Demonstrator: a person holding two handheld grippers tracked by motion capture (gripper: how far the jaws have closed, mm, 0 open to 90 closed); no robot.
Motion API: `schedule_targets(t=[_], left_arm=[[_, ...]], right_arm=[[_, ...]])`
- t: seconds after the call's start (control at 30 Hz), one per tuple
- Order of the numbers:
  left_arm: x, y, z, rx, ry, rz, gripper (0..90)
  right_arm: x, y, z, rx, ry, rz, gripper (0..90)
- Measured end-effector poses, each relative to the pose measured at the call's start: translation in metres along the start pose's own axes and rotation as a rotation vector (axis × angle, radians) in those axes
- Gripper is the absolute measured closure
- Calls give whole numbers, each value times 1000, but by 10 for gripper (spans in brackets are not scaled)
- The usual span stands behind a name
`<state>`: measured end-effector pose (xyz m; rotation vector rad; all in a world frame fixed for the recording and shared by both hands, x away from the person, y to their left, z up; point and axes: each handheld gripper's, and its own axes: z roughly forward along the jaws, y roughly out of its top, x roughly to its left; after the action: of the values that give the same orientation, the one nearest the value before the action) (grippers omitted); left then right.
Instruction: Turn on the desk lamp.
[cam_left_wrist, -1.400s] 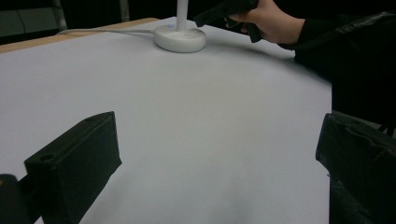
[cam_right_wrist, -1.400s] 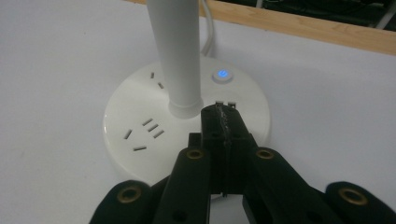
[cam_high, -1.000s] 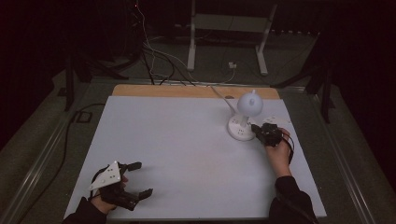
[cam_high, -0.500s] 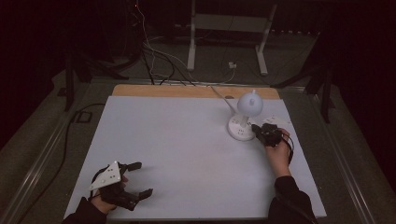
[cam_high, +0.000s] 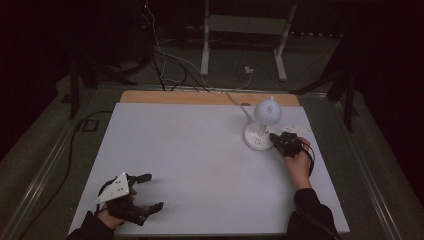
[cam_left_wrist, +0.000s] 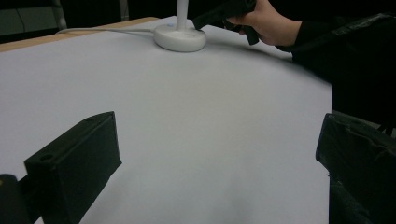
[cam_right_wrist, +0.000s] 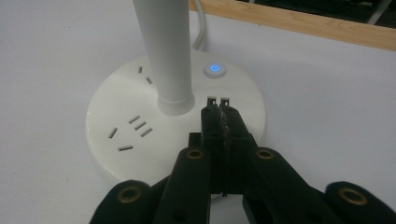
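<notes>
Over on the far right of the white table (cam_high: 200, 150) sits a white desk lamp (cam_high: 262, 125), round base (cam_right_wrist: 177, 121) flat on the surface, upright post (cam_right_wrist: 166, 51) rising from the middle and a rounded head on top. Its white cord (cam_left_wrist: 107, 31) trails off toward the wooden strip (cam_right_wrist: 299, 21) along the far edge.

My right gripper (cam_high: 283, 142) is right up against that base, on its near-right side. From the right gripper view my jaws are squeezed together with nothing between them, tips resting over the base just short of two little rectangular slots (cam_right_wrist: 218, 100). Just beyond those is a small round power button (cam_right_wrist: 215, 69) glowing blue. More socket slots (cam_right_wrist: 133, 126) sit on the left part of the base. Can't tell for sure if my tips are actually touching the plastic or just above it.

My left gripper (cam_high: 131, 197) is down at the near-left corner, well apart from the lamp, grey triangular plate on top. Jaws are spread wide, nothing in them, just bare table between. From the left gripper view I can see my right hand (cam_left_wrist: 268, 23) across the table next to the base.
</notes>
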<state>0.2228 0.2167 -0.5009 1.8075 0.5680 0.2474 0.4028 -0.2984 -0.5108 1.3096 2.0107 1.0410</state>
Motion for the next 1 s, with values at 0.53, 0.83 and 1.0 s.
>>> schedule_targets(t=[0.53,0.83,1.0], left_arm=[[1,0,0,1,0,-3,3],[0,0,0,1,1,-1,3],[0,0,0,-1,1,0,3]], right_arm=[[4,1,-2,-22,0,-18,843],[7,9,-8,-62,68,-3,599],[10,9,-9,-83,90,-28,443]])
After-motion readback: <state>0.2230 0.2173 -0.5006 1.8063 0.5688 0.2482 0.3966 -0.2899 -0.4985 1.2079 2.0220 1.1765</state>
